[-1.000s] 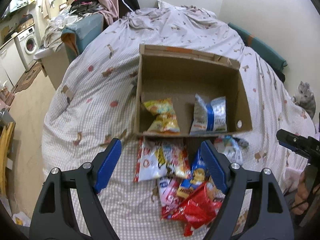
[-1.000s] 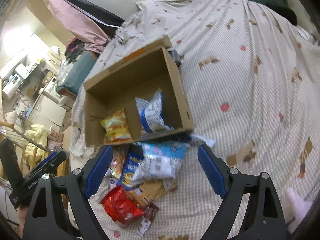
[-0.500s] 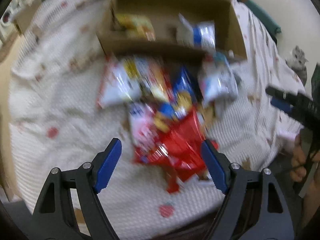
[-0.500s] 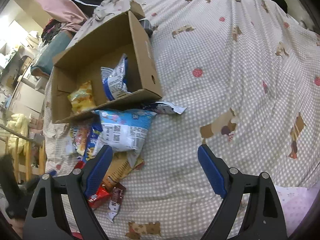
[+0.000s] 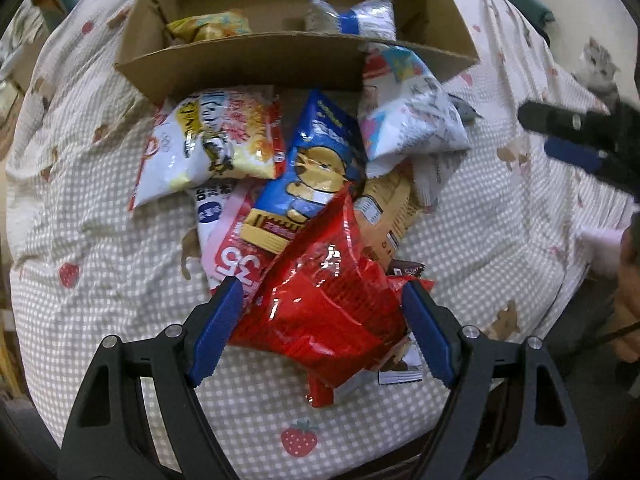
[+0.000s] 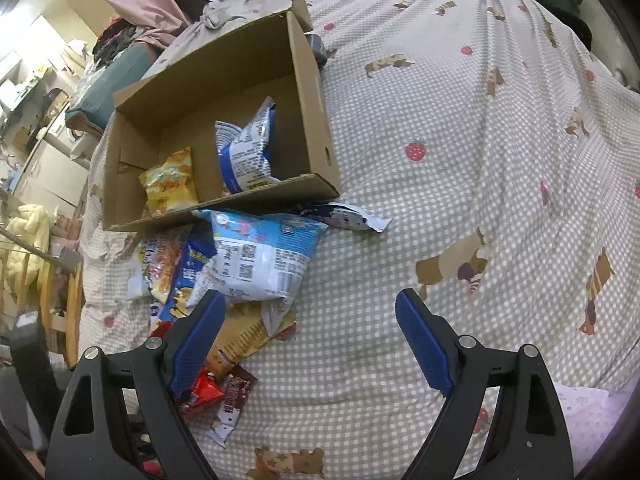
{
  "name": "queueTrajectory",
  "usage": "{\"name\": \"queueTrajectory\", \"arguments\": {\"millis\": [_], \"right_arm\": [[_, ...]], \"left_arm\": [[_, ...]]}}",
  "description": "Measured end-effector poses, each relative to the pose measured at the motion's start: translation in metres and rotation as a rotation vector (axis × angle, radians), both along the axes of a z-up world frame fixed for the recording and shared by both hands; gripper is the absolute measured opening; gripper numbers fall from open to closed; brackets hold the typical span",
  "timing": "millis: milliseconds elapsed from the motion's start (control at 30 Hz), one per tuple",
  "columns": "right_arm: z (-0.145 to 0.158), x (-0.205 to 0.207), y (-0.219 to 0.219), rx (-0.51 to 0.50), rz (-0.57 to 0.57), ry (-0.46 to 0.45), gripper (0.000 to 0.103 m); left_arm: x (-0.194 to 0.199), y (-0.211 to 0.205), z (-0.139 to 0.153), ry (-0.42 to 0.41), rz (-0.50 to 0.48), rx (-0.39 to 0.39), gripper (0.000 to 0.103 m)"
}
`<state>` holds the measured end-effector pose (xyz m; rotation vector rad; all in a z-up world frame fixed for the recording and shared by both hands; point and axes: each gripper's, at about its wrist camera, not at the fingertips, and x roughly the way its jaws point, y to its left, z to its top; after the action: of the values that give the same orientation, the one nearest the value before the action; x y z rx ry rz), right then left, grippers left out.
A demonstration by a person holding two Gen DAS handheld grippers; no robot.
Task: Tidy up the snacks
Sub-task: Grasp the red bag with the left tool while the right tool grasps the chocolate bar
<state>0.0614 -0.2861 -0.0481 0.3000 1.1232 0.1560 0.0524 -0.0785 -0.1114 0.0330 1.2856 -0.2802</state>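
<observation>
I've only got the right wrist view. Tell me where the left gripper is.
Observer: The left gripper is open, low over the pile, with the big red bag lying between its fingers. I cannot tell whether they touch it.
Operator: I only see a scrap of red. Say what's under that bag.
Observer: A pink packet sticks out from beneath its left edge, and the blue bag overlaps that packet too.
</observation>
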Motion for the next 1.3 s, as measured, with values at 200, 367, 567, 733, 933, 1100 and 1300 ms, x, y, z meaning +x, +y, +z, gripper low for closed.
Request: {"name": "queueTrajectory", "arguments": {"millis": [200,367,567,733,933,1100,1300], "right_arm": [[-0.001,0.003,0.003,-0.003,-0.001,0.002,0.089],[0.001,0.001,0.004,-0.015,0.002,-0.008,0.089],[0.002,-0.002,-0.001,0.007,-0.010,-0.010,0.089],[0.000,-0.006,0.002,0.012,0.006,0.007,0.089],[-0.013,-0.017,0.023,0.030,0.060,0.067,0.089],[-0.048,-0.028,0.054,0.103,0.134,0.258,0.088],[-0.071,-0.033,0.093,0.067,0.245,0.339,0.073]], "left_arm": [[-0.010,-0.024,-0.006,-0.035,-0.076,0.059,0.065],[-0.014,-0.030,0.001,-0.042,-0.098,0.049,0.039],[-0.014,-0.012,0.042,-0.098,-0.073,-0.042,0.036],[-0.002,0.021,0.068,-0.164,0.026,-0.052,0.036],[0.017,0.068,0.067,-0.150,0.194,-0.029,0.036],[0.017,0.099,0.067,-0.140,0.300,-0.071,0.036],[0.018,0.102,0.063,-0.130,0.326,-0.072,0.036]]}}
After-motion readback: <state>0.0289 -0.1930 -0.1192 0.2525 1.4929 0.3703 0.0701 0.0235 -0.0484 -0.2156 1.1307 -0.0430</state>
